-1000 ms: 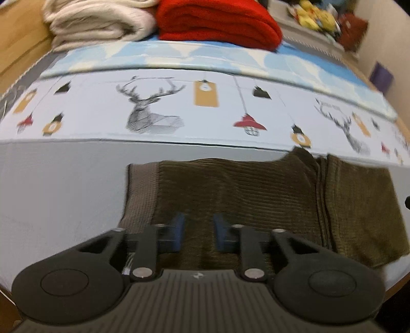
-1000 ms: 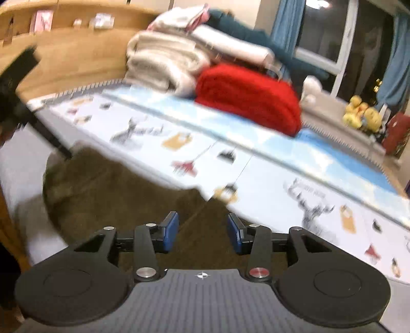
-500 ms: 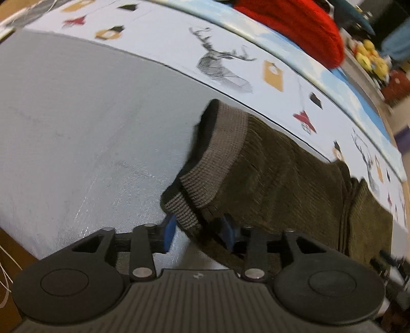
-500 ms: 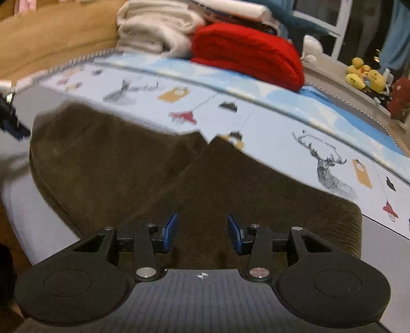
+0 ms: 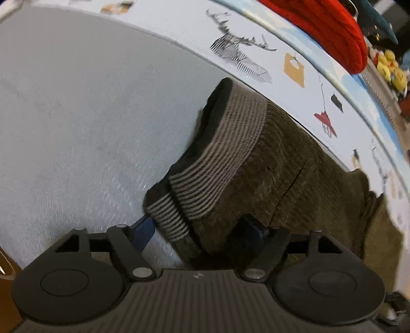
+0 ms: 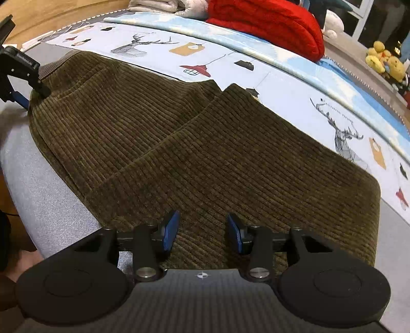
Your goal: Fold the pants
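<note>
Olive-brown corduroy pants (image 6: 205, 143) lie folded on the grey bed surface (image 5: 64, 115), ribbed waistband (image 5: 217, 153) at the left end. My left gripper (image 5: 197, 230) sits at the near waistband corner, fingers on either side of the cloth, which bunches up between them; it also shows in the right wrist view (image 6: 23, 82) at the far left. My right gripper (image 6: 202, 230) is open and empty, just above the leg end of the pants near the front edge.
A printed sheet with deer and lamps (image 6: 294, 84) runs behind the pants. A red blanket (image 6: 266, 23) and pale folded blankets (image 6: 164, 3) are stacked at the back. Yellow plush toys (image 6: 384, 59) lie far right. The bed's front edge (image 6: 30, 184) is close.
My left gripper swung to the waistband corner and the cloth now rises between its fingers. My right gripper dropped lower over the leg end and stayed open.
</note>
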The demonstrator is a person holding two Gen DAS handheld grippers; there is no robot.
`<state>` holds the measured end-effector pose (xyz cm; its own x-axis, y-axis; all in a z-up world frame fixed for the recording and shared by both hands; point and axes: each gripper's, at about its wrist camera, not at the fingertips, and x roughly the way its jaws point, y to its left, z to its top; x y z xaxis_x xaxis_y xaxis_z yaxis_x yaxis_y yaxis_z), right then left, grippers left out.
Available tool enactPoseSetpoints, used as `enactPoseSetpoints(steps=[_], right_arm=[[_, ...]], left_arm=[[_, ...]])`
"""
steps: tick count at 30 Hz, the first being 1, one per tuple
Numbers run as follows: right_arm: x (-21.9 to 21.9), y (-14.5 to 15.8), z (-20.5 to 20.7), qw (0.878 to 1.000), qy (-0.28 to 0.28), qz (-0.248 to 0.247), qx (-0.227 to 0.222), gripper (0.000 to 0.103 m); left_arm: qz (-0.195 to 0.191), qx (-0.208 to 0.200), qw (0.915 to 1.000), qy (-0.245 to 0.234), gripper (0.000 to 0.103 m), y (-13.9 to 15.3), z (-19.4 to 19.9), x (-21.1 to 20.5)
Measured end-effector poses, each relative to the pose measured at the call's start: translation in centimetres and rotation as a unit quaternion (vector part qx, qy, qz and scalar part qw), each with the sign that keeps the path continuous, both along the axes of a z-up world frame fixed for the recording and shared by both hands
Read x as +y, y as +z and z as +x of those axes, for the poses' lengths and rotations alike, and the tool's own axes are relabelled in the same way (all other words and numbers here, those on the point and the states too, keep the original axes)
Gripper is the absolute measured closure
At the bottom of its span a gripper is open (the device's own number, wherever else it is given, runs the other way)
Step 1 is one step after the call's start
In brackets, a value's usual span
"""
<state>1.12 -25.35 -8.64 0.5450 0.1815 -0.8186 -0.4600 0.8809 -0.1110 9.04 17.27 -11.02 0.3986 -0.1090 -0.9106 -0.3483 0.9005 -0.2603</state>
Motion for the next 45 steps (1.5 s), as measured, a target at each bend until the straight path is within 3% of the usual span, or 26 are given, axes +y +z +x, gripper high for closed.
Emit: enactPoseSetpoints(steps=[2, 4, 7, 9, 12, 14, 16, 19, 21, 23, 24, 26, 28, 29, 32, 34, 35, 36, 38, 40, 42, 43, 45], right_arm=[[0.0, 0.1, -0.1, 1.0, 0.0, 0.0, -0.001, 0.059], [0.1, 0.1, -0.2, 1.0, 0.001, -0.003, -0.003, 0.059], [0.1, 0.2, -0.4, 1.0, 0.001, -0.005, -0.007, 0.059], [0.0, 0.7, -0.5, 1.0, -0.003, 0.001, -0.016, 0.059], [-1.7, 2.8, -0.5, 0.996, -0.047, 0.047, -0.052, 0.059], [-3.8, 4.2, -0.4, 0.989, -0.098, 0.083, -0.08, 0.059], [-6.5, 5.1, -0.3, 0.974, -0.168, 0.105, -0.106, 0.059], [-11.3, 5.7, -0.6, 0.942, -0.284, 0.126, -0.125, 0.058], [-14.7, 5.7, -1.1, 0.915, -0.355, 0.148, -0.124, 0.058], [-17.9, 5.4, -1.9, 0.885, -0.415, 0.178, -0.112, 0.058], [-19.3, 5.0, -2.5, 0.871, -0.437, 0.2, -0.102, 0.058], [-21.6, 4.3, -3.4, 0.844, -0.468, 0.249, -0.083, 0.058], [-23.3, 3.6, -4.2, 0.822, -0.48, 0.299, -0.07, 0.057], [-23.8, 3.4, -4.4, 0.817, -0.476, 0.319, -0.066, 0.057], [-23.5, 2.8, -3.8, 0.825, -0.443, 0.348, -0.045, 0.047], [-22.7, 2.1, -2.9, 0.837, -0.419, 0.352, -0.014, 0.039], [-22.2, 1.8, -2.3, 0.842, -0.409, 0.351, 0.001, 0.038], [-21.4, 1.6, -1.8, 0.848, -0.399, 0.348, 0.014, 0.038], [-20.1, 1.5, -0.5, 0.861, -0.383, 0.334, 0.03, 0.031], [-18.4, 1.3, 0.5, 0.883, -0.372, 0.284, 0.038, 0.022], [-17.0, 1.3, 0.8, 0.894, -0.369, 0.251, 0.04, 0.018], [-16.6, 1.4, 1.0, 0.897, -0.369, 0.239, 0.038, 0.02], [-15.9, 1.7, 1.0, 0.902, -0.367, 0.227, 0.029, 0.036]], left_arm=[[0.027, -0.003, 0.9996, -0.003, 0.043, 0.7, 0.2, -1.1], [0.053, -0.007, 0.9986, 0.004, 0.064, 1.8, 0.3, -1.9], [0.078, -0.023, 0.9966, 0.016, 0.072, 4.6, 0.6, -3.4], [0.111, -0.057, 0.9922, -0.001, 0.074, 7.4, 1.0, -5.9], [0.144, -0.136, 0.9788, -0.051, 0.077, 11.8, 1.0, -10.9], [0.143, -0.183, 0.9678, -0.097, 0.077, 14.3, 0.9, -14.9], [0.138, -0.224, 0.9525, -0.153, 0.078, 16.1, 0.4, -19.6], [0.133, -0.281, 0.916, -0.253, 0.079, 17.5, -1.3, -27.7], [0.099, -0.31, 0.8903, -0.318, 0.079, 17.7, -2.6, -32.8], [0.065, -0.314, 0.8605, -0.396, 0.076, 17.0, -3.6, -37.7], [0.043, -0.301, 0.8469, -0.437, 0.067, 16.3, -3.8, -39.8], [-0.009, -0.298, 0.8265, -0.478, 0.059, 15.6, -4.3, -42.3], [-0.03, -0.3, 0.8342, -0.462, 0.04, 15.7, -3.5, -42.4], [-0.037, -0.289, 0.846, -0.446, 0.038, 15.7, -2.6, -41.9], [0.007, -0.245, 0.8859, -0.394, 0.038, 14.5, 0.6, -40.0], [0.044, -0.188, 0.9104, -0.366, 0.04, 12.7, 2.0, -38.5], [0.061, -0.158, 0.918, -0.359, 0.04, 11.8, 2.9, -38.1], [0.079, -0.134, 0.9219, -0.355, 0.041, 10.8, 3.4, -37.7], [0.105, -0.111, 0.9214, -0.358, 0.041, 9.3, 4.2, -36.8], [0.113, -0.111, 0.9168, -0.367, 0.041, 8.8, 4.1, -36.6], [0.118, -0.116, 0.9131, -0.373, 0.041, 9.0, 3.3, -35.9], [0.121, -0.117, 0.913, -0.372, 0.041, 8.9, 3.1, -35.5], [0.126, -0.116, 0.9146, -0.366, 0.041, 9.3, 2.3, -34.6]])
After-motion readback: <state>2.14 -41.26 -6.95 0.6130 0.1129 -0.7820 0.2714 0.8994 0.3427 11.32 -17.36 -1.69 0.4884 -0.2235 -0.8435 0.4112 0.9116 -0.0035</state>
